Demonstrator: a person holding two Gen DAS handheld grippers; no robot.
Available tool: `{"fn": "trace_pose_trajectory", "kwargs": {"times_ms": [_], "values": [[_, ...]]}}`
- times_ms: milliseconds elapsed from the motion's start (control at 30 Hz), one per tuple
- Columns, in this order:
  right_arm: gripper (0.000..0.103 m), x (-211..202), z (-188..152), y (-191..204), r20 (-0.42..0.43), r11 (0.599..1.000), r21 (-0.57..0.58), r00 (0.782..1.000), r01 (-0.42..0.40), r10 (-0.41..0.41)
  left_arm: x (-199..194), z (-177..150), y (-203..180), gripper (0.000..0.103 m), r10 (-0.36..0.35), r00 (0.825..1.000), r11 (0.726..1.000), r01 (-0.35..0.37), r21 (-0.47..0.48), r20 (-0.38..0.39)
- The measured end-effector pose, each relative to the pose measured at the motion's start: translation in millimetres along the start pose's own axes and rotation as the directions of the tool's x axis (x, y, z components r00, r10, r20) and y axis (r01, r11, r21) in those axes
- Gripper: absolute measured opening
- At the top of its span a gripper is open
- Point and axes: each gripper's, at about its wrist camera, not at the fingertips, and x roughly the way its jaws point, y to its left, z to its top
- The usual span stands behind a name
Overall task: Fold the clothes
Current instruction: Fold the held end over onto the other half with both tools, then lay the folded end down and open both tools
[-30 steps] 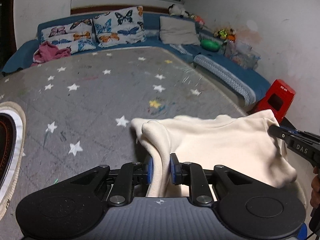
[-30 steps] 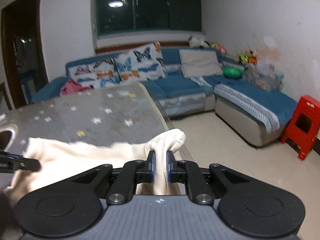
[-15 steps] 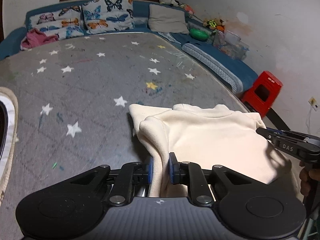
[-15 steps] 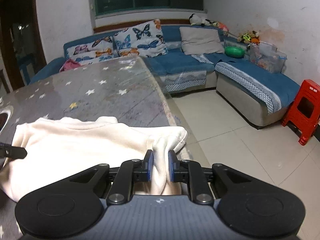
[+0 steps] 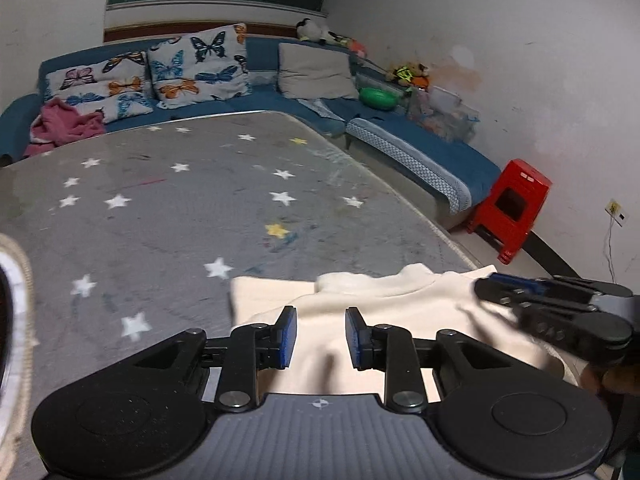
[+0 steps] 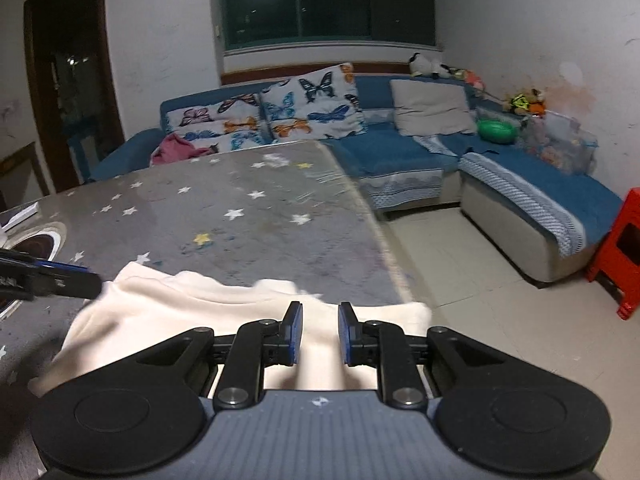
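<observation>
Two grippers, left gripper and right gripper, both spread, holding nothing. Cream garment lying low in frame, at grey star-print table's right edge. Looks soft, light, floppy; best pinched at corners or hem. Blue sofa across upper frame.

On the bench the garment lies at 6 o'clock by the near edge, the sofa runs from 11 round to 2 behind, and the stool stands at 3.
</observation>
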Motion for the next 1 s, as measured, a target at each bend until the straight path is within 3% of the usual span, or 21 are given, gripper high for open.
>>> {"fn": "trace_pose_trajectory", "kwargs": {"times_ms": [133, 400, 700, 1000], "values": [[0.017, 17.9, -0.3, 12.3, -0.014, 1.000, -0.010, 1.000, -0.011, 0.011, 17.5, 3.9, -4.3, 0.027, -0.024, 1.000, 1.000, 0.024, -0.009, -0.009], [0.017, 34.8, -6.7, 17.8, -0.037, 1.000, -0.029, 0.999, 0.003, -0.004, 44.9, -2.3, -3.6, 0.027, 0.000, 0.999, 1.000, 0.000, 0.001, -0.043], [0.017, -28.0, -21.0, 19.8, -0.028, 0.996, -0.072, 0.999, -0.044, 0.042, 6.6, -20.9, -19.3, 0.027, -0.052, 0.999, 0.997, 0.053, 0.055, -0.014], [0.017, -75.2, -52.5, 12.6, -0.003, 0.999, -0.042, 1.000, -0.017, 0.017, -20.9, -56.7, -51.9, 0.027, -0.128, 0.992, 0.983, 0.128, 0.132, -0.010]]}}
